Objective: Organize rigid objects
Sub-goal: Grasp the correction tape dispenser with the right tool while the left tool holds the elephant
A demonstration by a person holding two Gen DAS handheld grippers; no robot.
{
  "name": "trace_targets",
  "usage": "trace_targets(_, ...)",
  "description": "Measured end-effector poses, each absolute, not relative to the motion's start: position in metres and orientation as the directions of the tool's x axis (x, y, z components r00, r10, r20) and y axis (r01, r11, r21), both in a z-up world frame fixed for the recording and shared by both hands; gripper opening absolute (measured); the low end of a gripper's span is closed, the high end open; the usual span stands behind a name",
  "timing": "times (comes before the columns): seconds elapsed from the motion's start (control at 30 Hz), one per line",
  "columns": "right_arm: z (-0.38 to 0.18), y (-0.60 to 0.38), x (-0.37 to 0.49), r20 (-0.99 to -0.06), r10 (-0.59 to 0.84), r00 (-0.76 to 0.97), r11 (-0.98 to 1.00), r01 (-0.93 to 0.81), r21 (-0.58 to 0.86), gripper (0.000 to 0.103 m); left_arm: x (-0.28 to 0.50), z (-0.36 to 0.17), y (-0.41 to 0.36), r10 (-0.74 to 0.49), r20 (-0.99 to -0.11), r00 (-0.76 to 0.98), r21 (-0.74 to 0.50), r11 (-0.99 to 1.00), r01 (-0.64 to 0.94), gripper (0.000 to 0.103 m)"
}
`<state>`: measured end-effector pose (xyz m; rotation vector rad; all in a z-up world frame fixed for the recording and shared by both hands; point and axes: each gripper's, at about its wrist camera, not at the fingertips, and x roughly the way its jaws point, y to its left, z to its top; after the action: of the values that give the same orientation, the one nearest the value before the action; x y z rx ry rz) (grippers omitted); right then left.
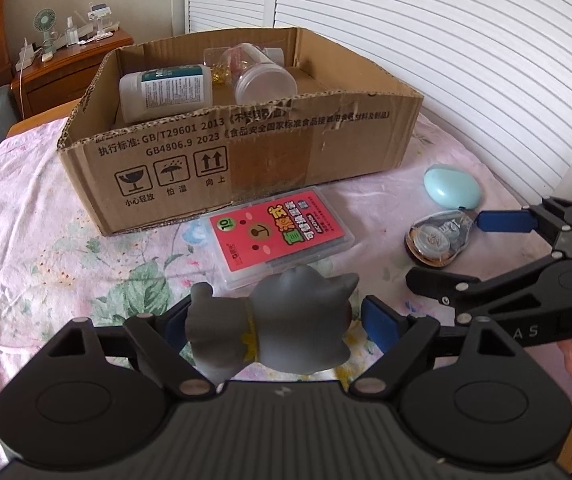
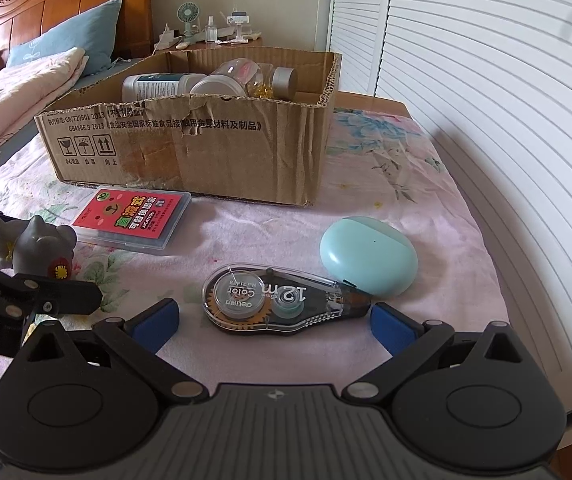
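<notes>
A grey cat figurine (image 1: 286, 320) lies between the open fingers of my left gripper (image 1: 278, 324); the blue pads stand apart from its sides. It also shows in the right wrist view (image 2: 38, 246). A clear correction tape dispenser (image 2: 274, 300) lies on the cloth between the open fingers of my right gripper (image 2: 274, 320), not gripped; it also shows in the left wrist view (image 1: 437, 240). A red card case (image 1: 282, 236) lies in front of the cardboard box (image 1: 246, 152). A mint earbud case (image 2: 365, 256) lies beside the tape.
The box (image 2: 190, 148) holds a white bottle (image 1: 166, 90), a clear jar (image 1: 262, 76) and other small containers. All rests on a floral cloth (image 1: 46, 248). White louvred doors (image 2: 485, 80) stand at the right. A bed and nightstand are at the left.
</notes>
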<state>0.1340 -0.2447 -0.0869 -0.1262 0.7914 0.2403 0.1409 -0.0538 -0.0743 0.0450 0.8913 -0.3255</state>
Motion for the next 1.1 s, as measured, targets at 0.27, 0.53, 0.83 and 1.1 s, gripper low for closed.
trace_targets(0.27, -0.088, -0.244, 0.132, -0.708, 0.166, 0.687, 0.967, -0.255, -0.022, 0.103, 0.133, -0.069, -0.044, -0.249, -0.777, 0.578, -0.067, 0.946, 0.317, 0.073)
trace_targets(0.53, -0.087, -0.225, 0.134, -0.706, 0.216, 0.675, 0.944, -0.329, -0.026, 0.103, 0.124, -0.065, -0.034, -0.241, -0.785, 0.570, -0.031, 0.935, 0.353, 0.074)
trace_targets(0.83, -0.088, -0.229, 0.144, -0.703, 0.239, 0.670, 0.934, -0.357, -0.023, 0.103, 0.126, -0.072, -0.034, -0.235, -0.777, 0.584, -0.056, 0.950, 0.308, 0.078)
trace_targets(1.1, -0.089, -0.225, 0.146, -0.690, 0.255, 0.678, 0.928, -0.371, -0.022, 0.103, 0.126, -0.072, -0.030, -0.238, -0.767, 0.596, -0.099, 0.961, 0.256, 0.082)
